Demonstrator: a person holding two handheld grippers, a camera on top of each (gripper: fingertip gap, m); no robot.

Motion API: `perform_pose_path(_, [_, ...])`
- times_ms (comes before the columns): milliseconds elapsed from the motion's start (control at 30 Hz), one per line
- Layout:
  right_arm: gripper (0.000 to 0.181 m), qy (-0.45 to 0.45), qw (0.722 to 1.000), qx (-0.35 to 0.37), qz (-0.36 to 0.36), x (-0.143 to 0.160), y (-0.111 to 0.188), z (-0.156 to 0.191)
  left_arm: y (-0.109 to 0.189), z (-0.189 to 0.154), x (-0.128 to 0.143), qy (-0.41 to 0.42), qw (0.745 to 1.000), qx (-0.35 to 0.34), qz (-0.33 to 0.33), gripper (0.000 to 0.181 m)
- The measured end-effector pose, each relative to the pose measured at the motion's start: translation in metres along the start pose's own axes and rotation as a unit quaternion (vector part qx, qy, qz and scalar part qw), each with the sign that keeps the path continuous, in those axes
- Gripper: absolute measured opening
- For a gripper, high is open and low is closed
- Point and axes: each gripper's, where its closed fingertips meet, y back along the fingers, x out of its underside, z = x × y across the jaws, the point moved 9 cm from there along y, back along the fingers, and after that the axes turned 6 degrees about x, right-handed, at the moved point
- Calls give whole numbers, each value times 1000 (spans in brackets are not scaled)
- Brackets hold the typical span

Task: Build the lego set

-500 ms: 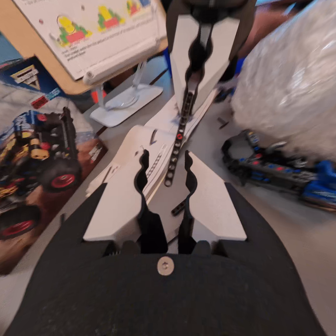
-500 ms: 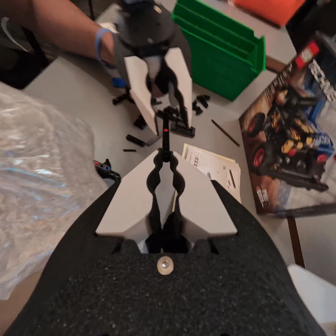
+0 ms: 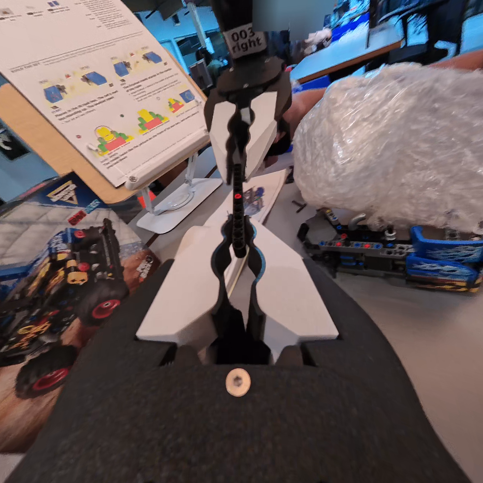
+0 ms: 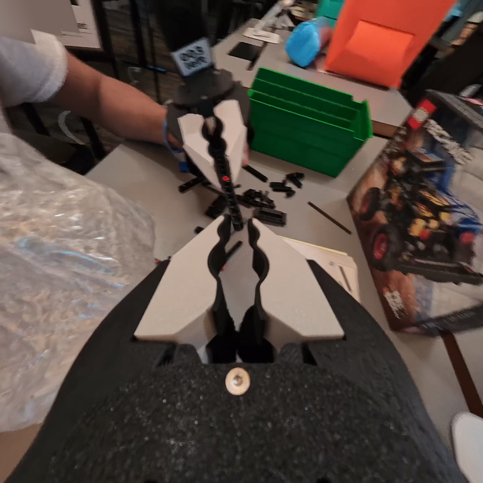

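The left gripper (image 3: 237, 235) has closed on the black perforated beam (image 3: 238, 209); the right gripper's (image 4: 236, 222) jaws now stand slightly parted at the beam's other end.

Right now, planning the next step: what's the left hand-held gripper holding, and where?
The left hand-held gripper pinches a black beam by its end.

The grey tabletop (image 4: 146, 177) carries loose black pieces (image 4: 261, 198), a green bin (image 4: 308, 130), the set's box (image 4: 418, 209) and a booklet (image 4: 337, 264).
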Motion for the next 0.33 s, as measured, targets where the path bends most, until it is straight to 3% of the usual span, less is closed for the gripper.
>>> perform_pose_path(67, [23, -7, 998, 60, 13, 0, 7, -9, 3, 4, 4, -27, 999, -29, 30, 5])
perform_pose_path(133, [13, -5, 992, 123, 27, -2, 20, -18, 8, 9, 12, -75, 991, -76, 78, 4])
perform_pose_path(233, [8, -10, 973, 217, 73, 2, 37, -30, 10, 15, 29, -175, 959, -138, 176, 5])
perform_pose_path(333, [12, -50, 963, 221, 146, 22, 36, -36, 8, 17, 39, -187, 949, -141, 210, 5])
